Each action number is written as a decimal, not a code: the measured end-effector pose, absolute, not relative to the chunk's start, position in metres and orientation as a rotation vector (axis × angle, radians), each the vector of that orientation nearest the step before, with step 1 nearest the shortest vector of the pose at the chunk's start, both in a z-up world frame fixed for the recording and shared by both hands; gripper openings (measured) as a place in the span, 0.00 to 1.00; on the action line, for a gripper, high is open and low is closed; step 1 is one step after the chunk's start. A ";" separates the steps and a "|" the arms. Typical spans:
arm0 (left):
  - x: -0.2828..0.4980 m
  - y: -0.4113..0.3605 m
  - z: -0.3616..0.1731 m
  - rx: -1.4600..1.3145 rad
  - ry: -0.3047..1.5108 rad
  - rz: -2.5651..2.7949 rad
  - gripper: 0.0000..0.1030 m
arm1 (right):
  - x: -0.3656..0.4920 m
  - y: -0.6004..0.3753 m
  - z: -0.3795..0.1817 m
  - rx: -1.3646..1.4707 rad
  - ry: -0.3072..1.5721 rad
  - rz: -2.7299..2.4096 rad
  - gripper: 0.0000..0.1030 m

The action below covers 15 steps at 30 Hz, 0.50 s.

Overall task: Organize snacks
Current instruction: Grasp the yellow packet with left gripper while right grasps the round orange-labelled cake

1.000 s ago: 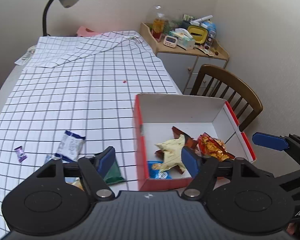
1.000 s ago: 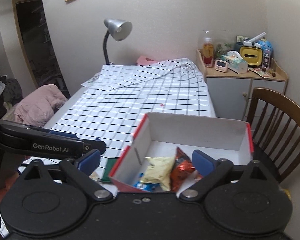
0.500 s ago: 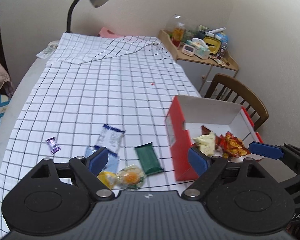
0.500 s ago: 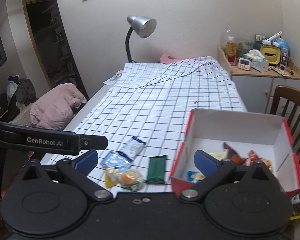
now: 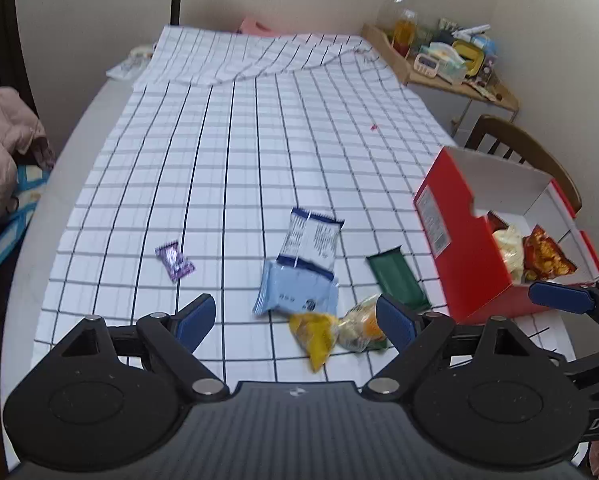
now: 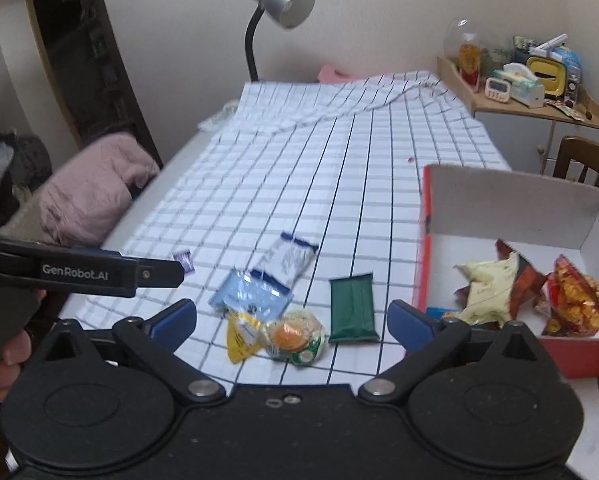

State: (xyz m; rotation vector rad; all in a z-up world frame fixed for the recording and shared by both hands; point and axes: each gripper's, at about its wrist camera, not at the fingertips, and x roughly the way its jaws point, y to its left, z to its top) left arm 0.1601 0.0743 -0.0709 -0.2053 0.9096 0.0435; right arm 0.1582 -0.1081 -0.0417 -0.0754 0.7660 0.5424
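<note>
**Both grippers wide open over the loose snacks**

Jaws on my left gripper [image 5: 295,318] stand spread wide and hold nothing; they hang above the near edge of the checked tablecloth [image 5: 239,160], touching no packet. My right gripper [image 6: 291,322] is the same: jaws fully apart, empty, with the loose snacks showing in the gap between its blue fingertips [image 6: 409,324].

I count six packets loose on the cloth. Farthest left lies one small purple candy [image 5: 174,260], well apart from the others. Toward the middle, one white-and-navy packet [image 5: 311,240] overlaps one pale blue packet [image 5: 295,294] just nearer to me. At the near edge sit one yellow packet [image 5: 314,332] and one clear round packet with an orange centre [image 6: 295,336], touching each other. One dark green bar [image 6: 353,306] lies to the right of these, just beside the box.

One red box [image 5: 459,240] with a white inside stands open at the right edge of the table. Inside I can make out one pale yellow bag [image 6: 485,286], two red-orange bags [image 6: 575,300] and a scrap of blue wrapper at the near wall.

Readable writing: "GenRobot.AI" on the left gripper's finger in the right wrist view. The print on the packets is too blurred to read.
</note>
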 end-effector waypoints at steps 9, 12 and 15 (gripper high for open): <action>0.174 0.079 -0.122 -0.244 0.997 0.044 0.85 | 0.166 -0.070 -0.090 -0.242 0.809 0.590 0.92; 0.178 0.075 -0.134 -0.258 1.014 0.039 0.85 | 0.173 -0.061 -0.101 -0.290 0.814 0.616 0.88; 0.182 0.069 -0.142 -0.270 1.024 0.034 0.85 | 0.181 -0.056 -0.113 -0.320 0.821 0.649 0.86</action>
